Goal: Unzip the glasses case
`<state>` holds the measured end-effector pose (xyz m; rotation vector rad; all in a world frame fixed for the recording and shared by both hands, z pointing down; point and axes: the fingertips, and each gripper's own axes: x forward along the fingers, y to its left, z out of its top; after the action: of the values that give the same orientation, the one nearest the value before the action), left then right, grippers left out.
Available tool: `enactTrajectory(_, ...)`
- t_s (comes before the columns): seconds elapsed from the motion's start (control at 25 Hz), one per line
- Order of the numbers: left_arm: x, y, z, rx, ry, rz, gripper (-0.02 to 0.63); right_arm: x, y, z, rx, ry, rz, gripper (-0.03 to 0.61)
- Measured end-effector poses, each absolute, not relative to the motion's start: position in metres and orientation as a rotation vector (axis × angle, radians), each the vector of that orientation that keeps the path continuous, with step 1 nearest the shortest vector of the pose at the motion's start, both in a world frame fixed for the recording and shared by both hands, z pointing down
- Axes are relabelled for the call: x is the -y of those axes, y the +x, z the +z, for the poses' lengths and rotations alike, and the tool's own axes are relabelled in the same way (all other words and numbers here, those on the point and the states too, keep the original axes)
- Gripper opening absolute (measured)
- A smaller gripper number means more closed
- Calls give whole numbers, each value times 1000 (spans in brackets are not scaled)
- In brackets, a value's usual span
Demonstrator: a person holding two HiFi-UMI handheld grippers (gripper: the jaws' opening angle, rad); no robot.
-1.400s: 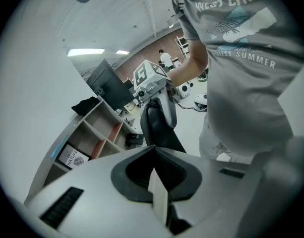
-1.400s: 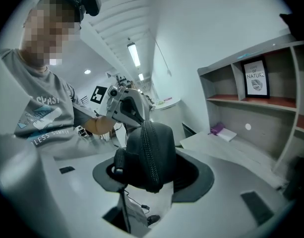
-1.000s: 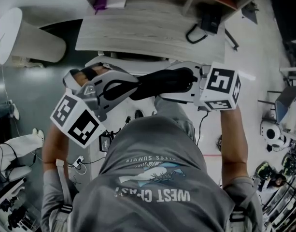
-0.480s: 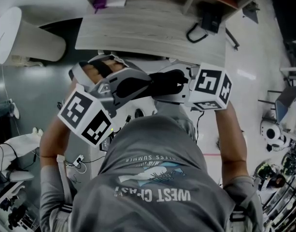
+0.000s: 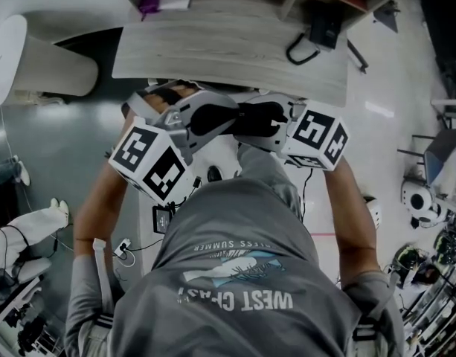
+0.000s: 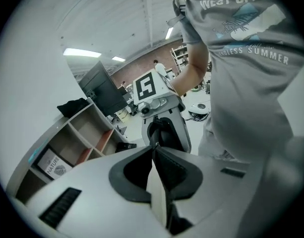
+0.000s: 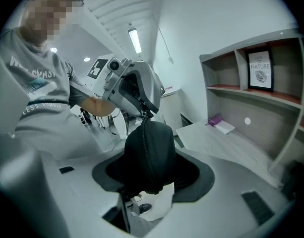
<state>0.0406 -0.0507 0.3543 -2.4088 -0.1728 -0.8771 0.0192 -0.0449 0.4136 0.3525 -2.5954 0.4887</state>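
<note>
While its jaws, which have just been easing apart a little, stand almost together, the left gripper (image 6: 154, 148) has the zipper pull (image 7: 144, 114) caught between its tips, as the right gripper view shows. The tab sticks straight out from the end of the glasses case (image 7: 147, 143). The case's other end is clamped between the wide-set jaws of the right gripper (image 7: 149, 170), which holds it in the air before the person's chest, short of the near edge of the desk (image 5: 235, 50). The case's long axis runs from one gripper straight to the other, so the two point nearly nose to nose. The zip seam faces the right gripper's camera, runs back between that gripper's jaws, and looks closed along all that shows. The left hand is the one at the pull. The unzipping probably calls for it to draw the tab round the case's end and along that seam while the right gripper keeps the case fixed.
</note>
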Motion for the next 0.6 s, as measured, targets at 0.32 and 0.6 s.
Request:
enactTrajectory(0.32,108,24,365,-112,-2693,-746,15,95,48,424,2696,675,369,235)
enactTrajectory(0.6,163,-7,371,-466,-2930,-587,14,142,63,456,2637,809,247,239)
